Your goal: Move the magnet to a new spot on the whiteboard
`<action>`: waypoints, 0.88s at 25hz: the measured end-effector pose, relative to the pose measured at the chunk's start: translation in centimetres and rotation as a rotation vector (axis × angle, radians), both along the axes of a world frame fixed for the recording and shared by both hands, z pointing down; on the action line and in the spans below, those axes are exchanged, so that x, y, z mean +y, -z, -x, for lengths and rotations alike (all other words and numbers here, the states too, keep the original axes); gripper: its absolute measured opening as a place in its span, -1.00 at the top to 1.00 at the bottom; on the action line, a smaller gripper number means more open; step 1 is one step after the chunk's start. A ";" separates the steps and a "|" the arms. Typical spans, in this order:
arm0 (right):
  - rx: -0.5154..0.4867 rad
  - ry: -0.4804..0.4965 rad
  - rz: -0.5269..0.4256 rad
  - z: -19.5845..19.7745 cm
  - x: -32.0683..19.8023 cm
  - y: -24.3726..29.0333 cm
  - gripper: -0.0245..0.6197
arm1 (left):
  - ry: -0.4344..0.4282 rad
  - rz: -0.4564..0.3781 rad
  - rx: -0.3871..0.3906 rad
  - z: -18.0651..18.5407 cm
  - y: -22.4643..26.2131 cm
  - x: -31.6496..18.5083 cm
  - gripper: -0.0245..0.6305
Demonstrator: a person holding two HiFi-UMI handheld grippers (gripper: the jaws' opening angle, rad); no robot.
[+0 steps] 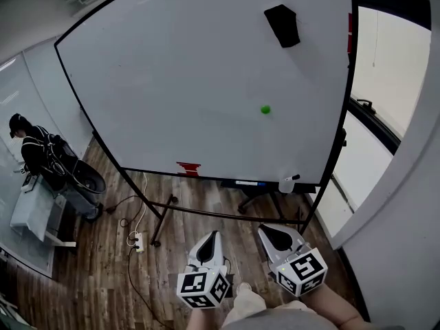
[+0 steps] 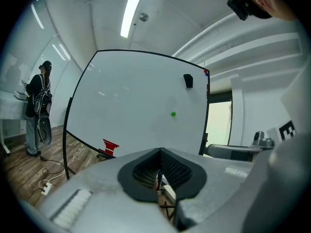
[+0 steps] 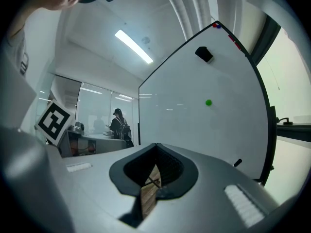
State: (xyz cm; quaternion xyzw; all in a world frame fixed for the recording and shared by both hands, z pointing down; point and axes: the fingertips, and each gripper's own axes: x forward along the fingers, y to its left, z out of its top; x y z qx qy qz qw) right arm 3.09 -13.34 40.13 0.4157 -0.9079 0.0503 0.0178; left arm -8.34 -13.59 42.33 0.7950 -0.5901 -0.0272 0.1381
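Note:
A small round green magnet (image 1: 265, 109) sticks to the right half of the large whiteboard (image 1: 172, 81); it also shows in the left gripper view (image 2: 173, 114) and the right gripper view (image 3: 208, 102). Both grippers hang low in front of the board, well below the magnet and far from it. My left gripper (image 1: 215, 235) is shut with nothing in it, jaws meeting at the tip (image 2: 159, 152). My right gripper (image 1: 269, 229) stands beside it, also shut and empty (image 3: 156, 147).
A black eraser (image 1: 282, 25) clings to the board's upper right. On the board's tray are a red object (image 1: 188, 168), a marker (image 1: 249, 183) and a white bottle (image 1: 287, 183). A power strip (image 1: 138, 241) and cables lie on the wood floor. A person (image 1: 31, 150) stands far left.

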 end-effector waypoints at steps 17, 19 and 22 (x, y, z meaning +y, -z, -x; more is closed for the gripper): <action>0.007 0.021 -0.012 -2.6 6.3 0.1 0.92 | 0.004 -0.018 -0.002 -3.5 0.4 6.6 0.92; 0.015 0.022 -0.014 -2.7 6.5 0.1 0.92 | 0.001 -0.019 0.002 -3.7 0.5 6.7 0.92; 0.028 0.021 -0.021 -2.7 6.6 0.1 0.92 | -0.002 -0.019 0.002 -3.9 0.5 6.8 0.92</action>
